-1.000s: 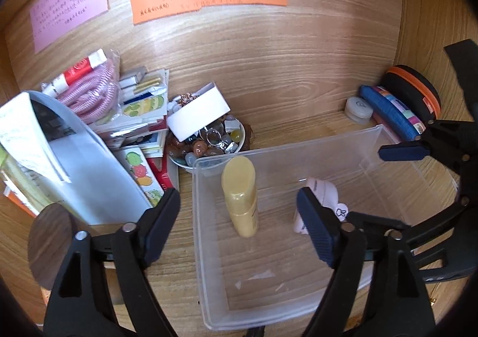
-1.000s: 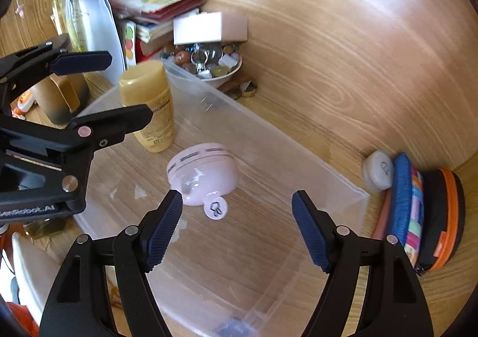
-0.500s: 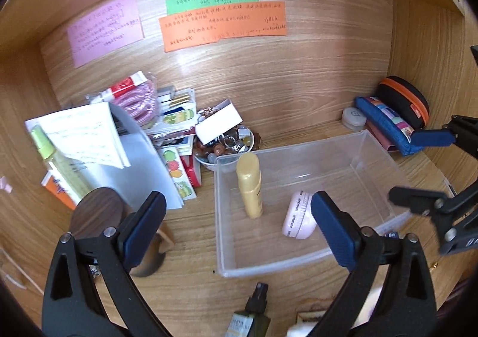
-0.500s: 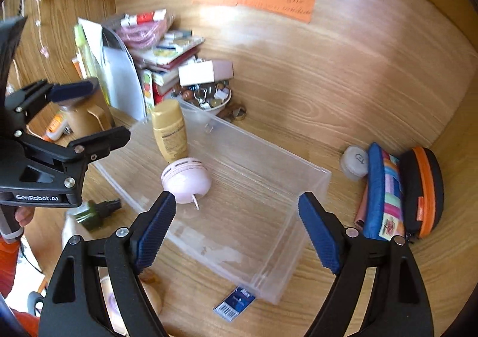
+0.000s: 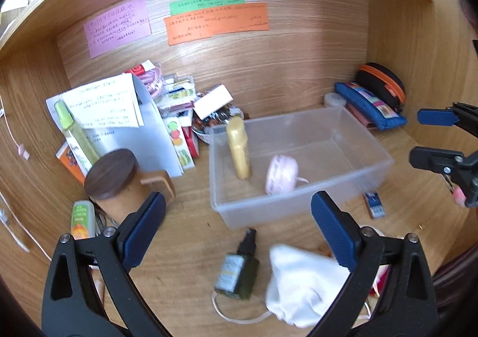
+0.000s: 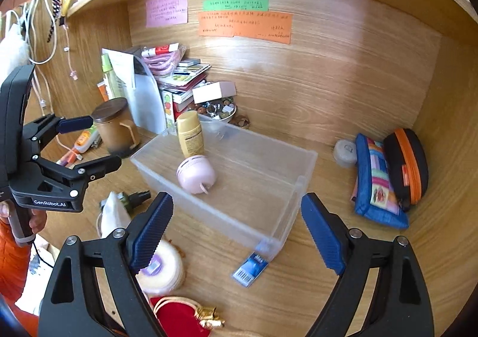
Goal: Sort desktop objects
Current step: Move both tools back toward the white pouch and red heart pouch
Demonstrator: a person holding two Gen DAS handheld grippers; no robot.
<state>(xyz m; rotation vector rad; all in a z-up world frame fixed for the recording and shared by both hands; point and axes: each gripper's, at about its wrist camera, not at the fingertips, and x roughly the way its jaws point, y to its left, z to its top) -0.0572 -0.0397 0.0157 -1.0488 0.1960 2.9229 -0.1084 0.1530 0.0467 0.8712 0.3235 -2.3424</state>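
Note:
A clear plastic bin (image 5: pixel 283 207) (image 6: pixel 307 164) stands mid-desk. Inside it are an upright yellow bottle (image 5: pixel 239 149) (image 6: pixel 190 135) and a pink round gadget (image 5: pixel 280 175) (image 6: pixel 195 174) on its side. My left gripper (image 5: pixel 236 226) hovers open and empty before the bin, above a dark green spray bottle (image 5: pixel 239 268) and a white cloth (image 5: pixel 301 280). My right gripper (image 6: pixel 236 217) hangs over the bin's near corner, its jaws still opening with nothing between them. A small blue packet (image 6: pixel 251 268) (image 5: pixel 373 204) lies beside the bin.
A lidded brown mug (image 5: pixel 116 187), stacked books and papers (image 5: pixel 125 128) and a trinket bowl (image 6: pixel 218 110) crowd the back left. Pencil cases (image 6: pixel 376 178) and a black-orange case (image 6: pixel 406 164) lean at the right wall. A cream round puff (image 6: pixel 164 271) and a red pouch (image 6: pixel 176 319) lie at the front.
Both grippers have drawn back and up from inside the bin, and their jaws have spread wider. The pink gadget and the yellow bottle stay in the bin.

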